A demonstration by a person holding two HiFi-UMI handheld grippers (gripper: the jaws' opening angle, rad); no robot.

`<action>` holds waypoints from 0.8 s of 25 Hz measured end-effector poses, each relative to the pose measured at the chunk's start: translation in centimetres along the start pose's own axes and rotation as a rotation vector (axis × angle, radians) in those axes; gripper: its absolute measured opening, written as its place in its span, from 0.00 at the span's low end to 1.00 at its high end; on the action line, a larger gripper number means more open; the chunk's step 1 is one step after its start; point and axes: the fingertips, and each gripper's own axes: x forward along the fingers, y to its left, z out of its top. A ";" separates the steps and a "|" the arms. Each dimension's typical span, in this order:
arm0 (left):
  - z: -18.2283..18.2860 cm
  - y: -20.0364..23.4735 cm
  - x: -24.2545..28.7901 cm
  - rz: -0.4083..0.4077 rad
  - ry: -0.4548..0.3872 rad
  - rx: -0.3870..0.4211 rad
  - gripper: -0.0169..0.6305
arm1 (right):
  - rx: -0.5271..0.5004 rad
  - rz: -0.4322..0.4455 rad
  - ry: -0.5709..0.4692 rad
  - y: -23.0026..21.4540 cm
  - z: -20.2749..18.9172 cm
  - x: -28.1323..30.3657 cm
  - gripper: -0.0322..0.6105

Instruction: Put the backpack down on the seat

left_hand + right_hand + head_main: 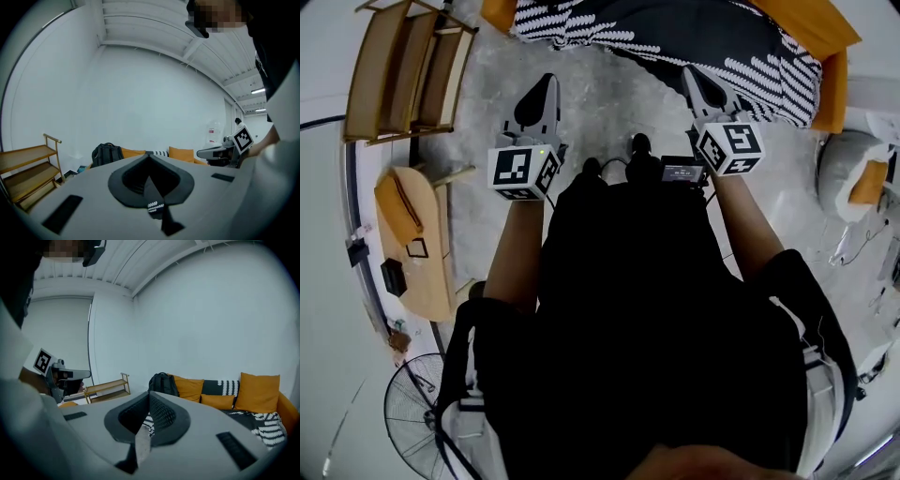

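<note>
A black backpack [107,153] stands upright at the left end of the orange sofa [287,411], leaning against an orange cushion [191,387]; the right gripper view shows the backpack [162,383] too. It is out of sight in the head view. Both grippers are held out in front of the person, well short of the sofa [836,58]. My left gripper [548,82] is shut with nothing in it, and so is my right gripper [688,75]. Each points roughly level toward the sofa, with its jaws closed to a tip [149,157] [150,395].
A black-and-white patterned blanket [675,37] covers the sofa seat. A wooden shelf rack [408,70] stands at the left by the wall, with a low wooden table [417,244] and a fan [417,408] nearer. Bare concrete floor [609,103] lies between me and the sofa.
</note>
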 end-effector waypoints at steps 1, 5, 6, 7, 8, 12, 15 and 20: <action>-0.5 0.7 -0.9 0.000 0.006 -0.008 0.05 | 0.003 -0.004 0.000 1.0 0.0 0.2 0.10; -2.1 3.3 -4.4 0.018 0.023 -0.044 0.05 | -0.007 -0.007 -0.013 4.8 0.3 0.7 0.10; -2.3 4.0 -5.1 0.025 0.023 -0.048 0.05 | -0.008 -0.009 -0.018 5.5 0.3 0.7 0.10; -2.5 4.5 -5.7 0.029 0.023 -0.052 0.05 | -0.006 -0.015 -0.022 6.1 0.3 0.8 0.10; -2.7 5.0 -6.1 0.030 0.022 -0.057 0.05 | -0.004 -0.025 -0.026 6.5 0.3 0.7 0.10; -3.6 5.7 -7.3 0.013 0.023 -0.090 0.05 | 0.001 -0.047 -0.022 7.9 0.0 -0.6 0.10; -4.5 5.1 -7.3 -0.016 0.029 -0.100 0.05 | 0.026 -0.043 -0.023 8.3 -0.2 -2.0 0.10; -4.9 2.0 -6.2 -0.049 0.027 -0.100 0.05 | 0.019 -0.050 0.002 6.9 -0.8 -4.3 0.10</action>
